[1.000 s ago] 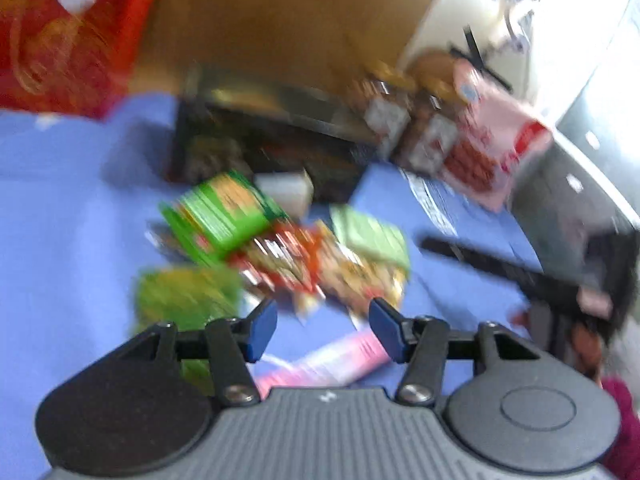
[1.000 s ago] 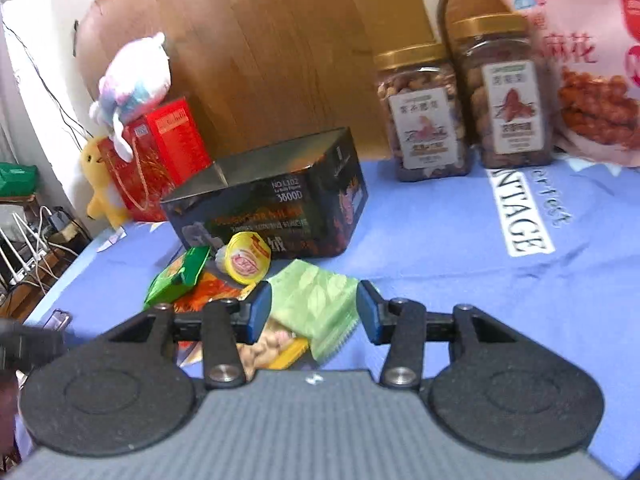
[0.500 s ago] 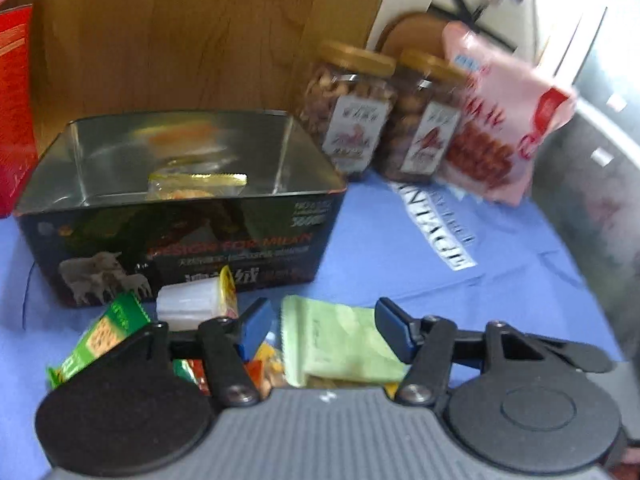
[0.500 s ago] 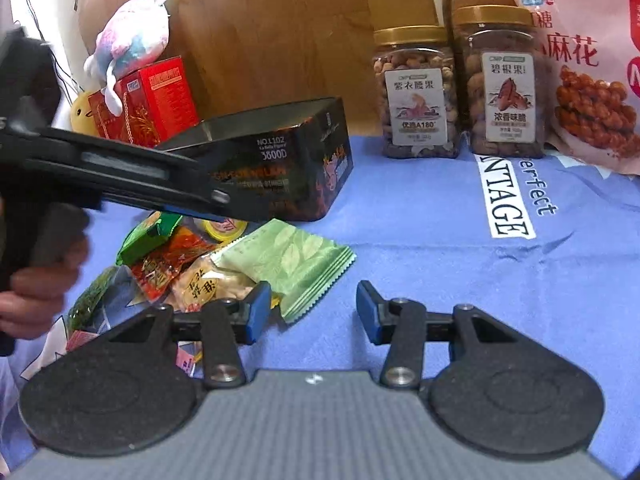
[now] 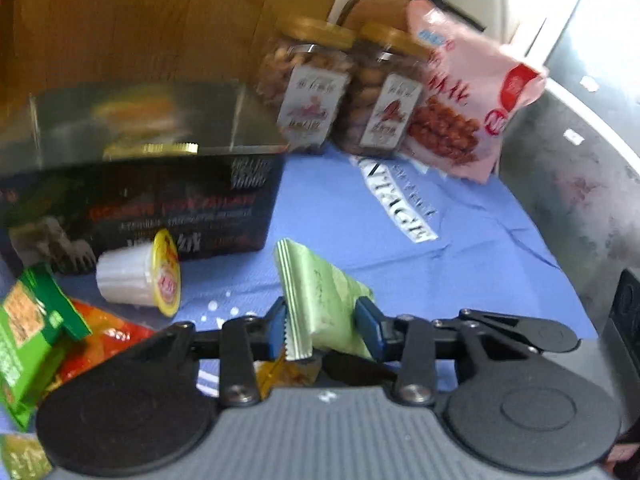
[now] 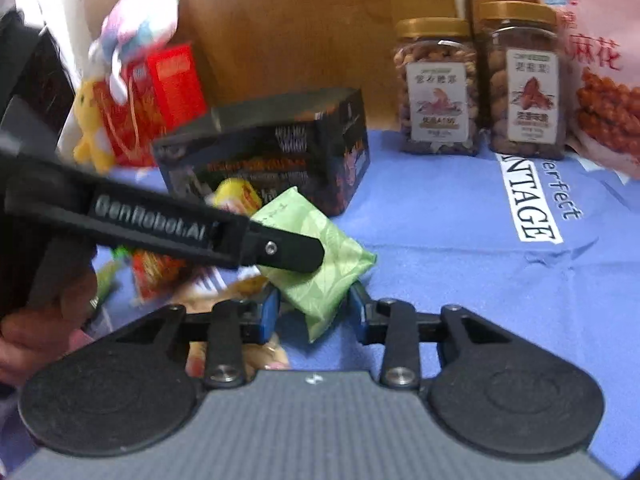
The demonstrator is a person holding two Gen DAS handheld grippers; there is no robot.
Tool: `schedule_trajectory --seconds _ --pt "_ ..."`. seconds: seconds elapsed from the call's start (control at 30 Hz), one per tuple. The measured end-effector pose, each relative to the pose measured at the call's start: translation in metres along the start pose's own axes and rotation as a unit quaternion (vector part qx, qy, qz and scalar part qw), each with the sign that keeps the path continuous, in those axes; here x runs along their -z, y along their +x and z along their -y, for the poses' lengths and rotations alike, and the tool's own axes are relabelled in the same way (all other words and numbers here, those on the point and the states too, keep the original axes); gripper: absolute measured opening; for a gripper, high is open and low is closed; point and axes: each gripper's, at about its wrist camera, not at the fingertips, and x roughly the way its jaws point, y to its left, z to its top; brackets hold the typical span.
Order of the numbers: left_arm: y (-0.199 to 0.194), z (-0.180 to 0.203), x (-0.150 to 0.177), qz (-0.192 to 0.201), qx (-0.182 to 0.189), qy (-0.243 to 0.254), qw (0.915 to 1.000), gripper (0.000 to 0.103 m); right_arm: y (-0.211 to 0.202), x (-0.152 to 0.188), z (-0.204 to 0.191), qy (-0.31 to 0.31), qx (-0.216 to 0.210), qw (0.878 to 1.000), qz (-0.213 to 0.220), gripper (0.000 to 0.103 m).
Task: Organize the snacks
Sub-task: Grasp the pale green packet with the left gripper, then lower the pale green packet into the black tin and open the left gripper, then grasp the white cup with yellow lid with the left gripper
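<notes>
My left gripper [image 5: 322, 330] is shut on a light green snack packet [image 5: 320, 300], which stands tilted between the fingers above the blue cloth. In the right wrist view the left gripper's black arm reaches in from the left over the same packet [image 6: 324, 264]. My right gripper [image 6: 314, 314] is open, its fingers either side of the packet's near corner. The dark open tin box [image 5: 152, 184] stands behind, with a gold-edged packet inside. A white jelly cup with a yellow lid [image 5: 140, 276] lies in front of the box. Green and red packets [image 5: 36, 328] lie at the left.
Two nut jars [image 6: 438, 88] and a pink snack bag [image 6: 600, 72] stand at the back right on the blue cloth [image 6: 480, 240]. A red gift bag with plush toys [image 6: 136, 96] stands at the back left. A wooden board is behind the box.
My left gripper has closed on the green packet and raised it off the pile. My right gripper has moved in closer to the packet and stays open.
</notes>
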Motion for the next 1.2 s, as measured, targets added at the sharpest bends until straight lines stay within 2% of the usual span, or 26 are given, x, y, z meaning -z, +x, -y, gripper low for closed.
schedule_trajectory --seconds 0.1,0.2,0.37,0.43,0.53,0.67,0.73,0.8,0.83,0.9,1.0,1.1,1.2 --pt "-0.032 0.003 -0.011 0.042 0.018 0.002 0.999 0.036 -0.022 -0.012 -0.013 -0.016 -0.002 0.999 0.045 0.04" --pt "-0.066 -0.008 -0.029 0.096 0.022 -0.003 0.9951 0.036 -0.03 -0.042 -0.033 -0.047 -0.007 0.995 0.087 0.04" --pt "-0.084 -0.058 -0.061 0.144 -0.024 -0.037 0.9886 0.038 0.018 -0.092 -0.068 -0.094 -0.027 0.99 0.098 0.042" --pt "-0.073 -0.076 -0.07 0.138 -0.057 -0.044 0.9878 0.045 0.048 -0.1 -0.081 -0.112 -0.015 0.99 0.084 0.043" --pt "-0.061 -0.095 -0.068 0.109 -0.117 -0.051 0.9858 0.045 0.062 -0.097 -0.086 -0.12 0.022 0.989 0.081 0.043" --pt "-0.093 -0.115 -0.039 0.144 -0.066 -0.089 0.9834 0.046 0.031 -0.073 -0.067 -0.048 -0.037 0.995 0.079 0.044" --pt "-0.087 -0.119 -0.033 0.126 -0.027 -0.112 0.9853 0.044 0.028 -0.057 -0.066 -0.04 -0.032 0.997 0.061 0.044" --pt "-0.074 -0.111 -0.027 0.103 -0.009 -0.113 0.9883 0.044 0.033 -0.044 -0.067 -0.038 -0.014 0.998 0.042 0.044" --pt "-0.066 -0.105 -0.024 0.092 -0.008 -0.103 0.9904 0.045 0.038 -0.041 -0.068 -0.038 -0.013 0.999 0.03 0.044" --pt "-0.052 -0.094 -0.019 0.077 -0.029 -0.082 0.9932 0.046 0.049 -0.039 -0.071 -0.045 -0.017 0.999 0.001 0.044" --pt "-0.037 -0.086 -0.015 0.067 -0.044 -0.065 0.9947 0.055 0.058 -0.039 -0.077 -0.074 -0.014 0.997 -0.019 0.047" --pt "-0.032 -0.086 -0.01 0.063 -0.063 -0.061 0.9942 0.065 0.069 -0.039 -0.077 -0.082 -0.016 0.996 -0.034 0.051" --pt "-0.027 -0.088 -0.007 0.053 -0.06 -0.066 0.9946 0.066 0.082 -0.041 -0.076 -0.08 -0.028 0.995 -0.049 0.051"
